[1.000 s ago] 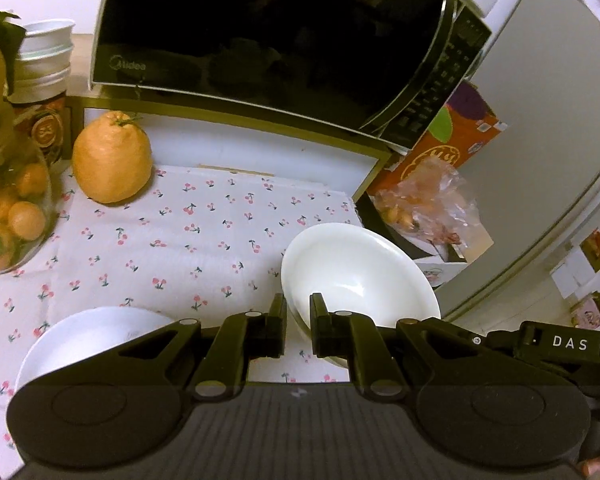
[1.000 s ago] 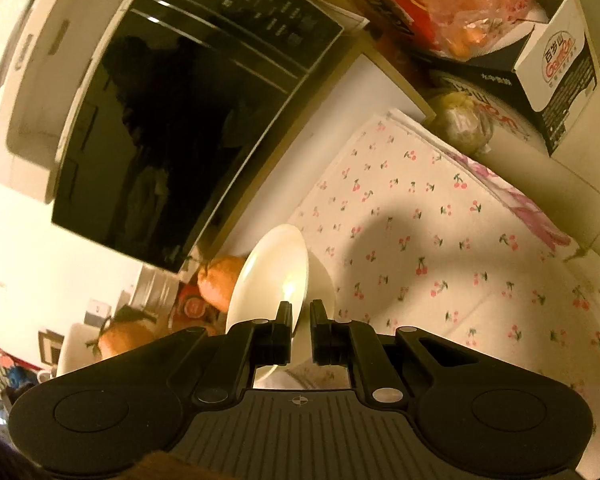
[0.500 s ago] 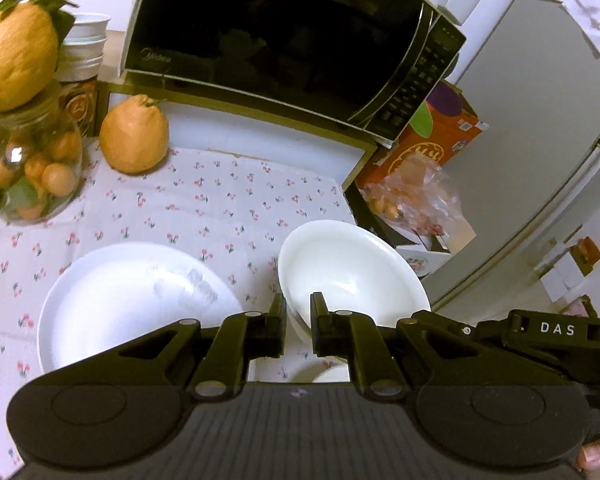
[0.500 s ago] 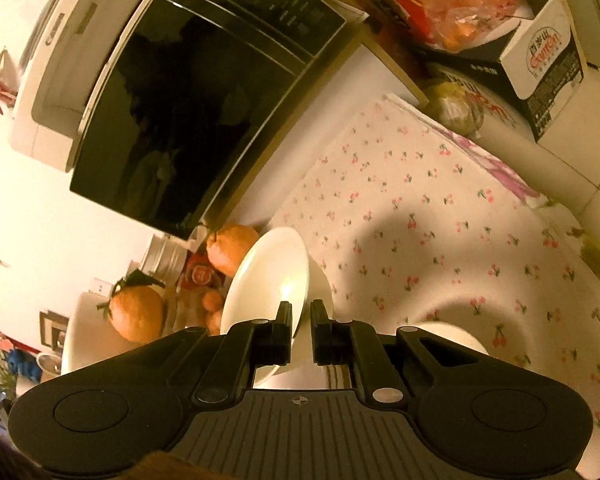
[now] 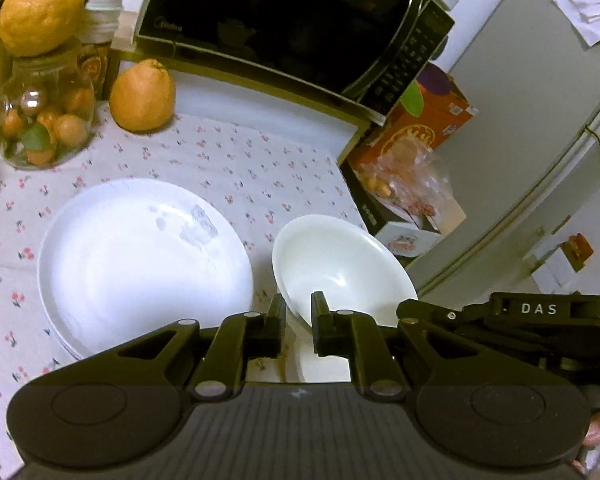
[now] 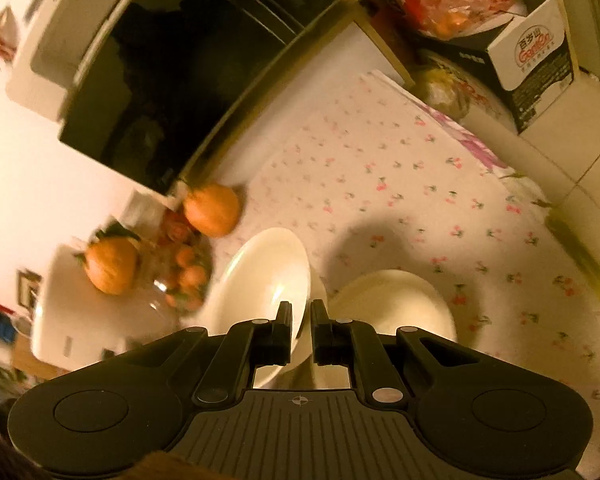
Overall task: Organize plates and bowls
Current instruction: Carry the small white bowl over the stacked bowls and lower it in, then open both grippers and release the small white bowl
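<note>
My left gripper (image 5: 299,320) is shut on the near rim of a white bowl (image 5: 342,266) and holds it tilted above the cherry-print tablecloth (image 5: 236,168). A stack of white plates (image 5: 140,264) lies on the cloth just left of the bowl. My right gripper (image 6: 301,330) is shut on the rim of another white bowl (image 6: 260,276), held tilted on edge. A further white bowl (image 6: 396,304) sits on the cloth just right of the right gripper, partly hidden behind it. The right gripper's black body (image 5: 540,316) shows at the right in the left wrist view.
A black microwave (image 5: 284,24) stands at the back. An orange fruit (image 5: 142,96) and a glass jar of small oranges (image 5: 46,120) with a fruit on top are at the back left. Boxes and a plastic bag (image 5: 404,176) sit right, beside the fridge (image 5: 540,120).
The left gripper has pulled back and up with its bowl, bringing the plate stack fully into view. The right gripper has swung with its bowl, and the bowl on the cloth has come into view.
</note>
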